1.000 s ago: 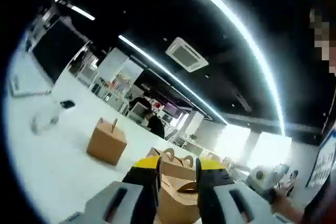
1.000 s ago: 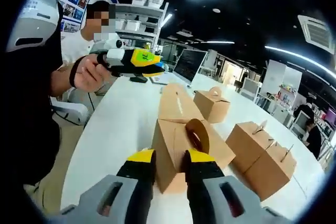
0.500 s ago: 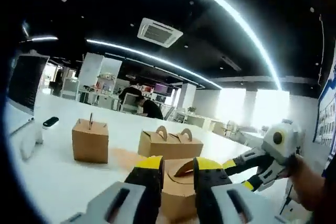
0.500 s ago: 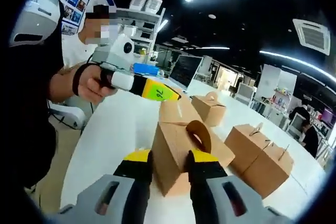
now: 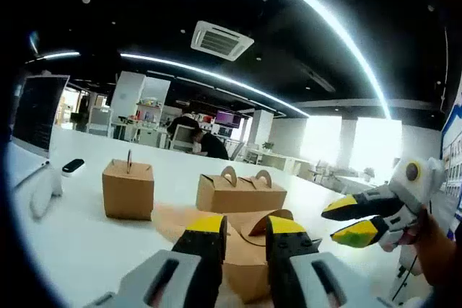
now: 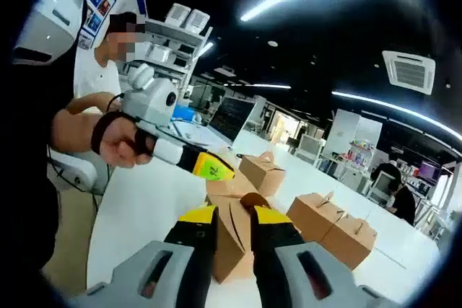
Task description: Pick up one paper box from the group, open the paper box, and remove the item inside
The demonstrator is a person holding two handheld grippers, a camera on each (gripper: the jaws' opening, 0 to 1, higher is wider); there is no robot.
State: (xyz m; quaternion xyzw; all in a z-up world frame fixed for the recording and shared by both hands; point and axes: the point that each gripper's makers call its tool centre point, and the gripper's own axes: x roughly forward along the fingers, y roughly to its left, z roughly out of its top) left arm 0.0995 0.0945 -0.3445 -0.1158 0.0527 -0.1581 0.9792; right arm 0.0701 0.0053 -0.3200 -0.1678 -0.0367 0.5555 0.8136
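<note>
A brown paper box [image 5: 244, 259] with an arched handle stands on the white table [image 5: 79, 243], just ahead of my left gripper [image 5: 245, 225]. Its jaws are open, with the handle seen in the gap. One flap [image 5: 172, 218] of the box lies spread out to the left. My right gripper [image 5: 349, 221] comes in from the right, open and holding nothing, a little away from the box. In the right gripper view the same box [image 6: 229, 242] sits beyond my right gripper [image 6: 234, 216], and the left gripper [image 6: 211, 169], held in a hand, hovers over its top.
Behind stand a single small box [image 5: 128, 190] and a wider two-handled box [image 5: 242, 193]. A laptop [image 5: 32, 117] and a small dark device [image 5: 72, 166] are at the far left. A person in a white shirt [image 6: 97, 81] holds the grippers. Another person [image 5: 206, 143] sits far back.
My left gripper has swung down level with the table and over the near box. My right gripper has drawn back and risen a little, so the box looks smaller in its view.
</note>
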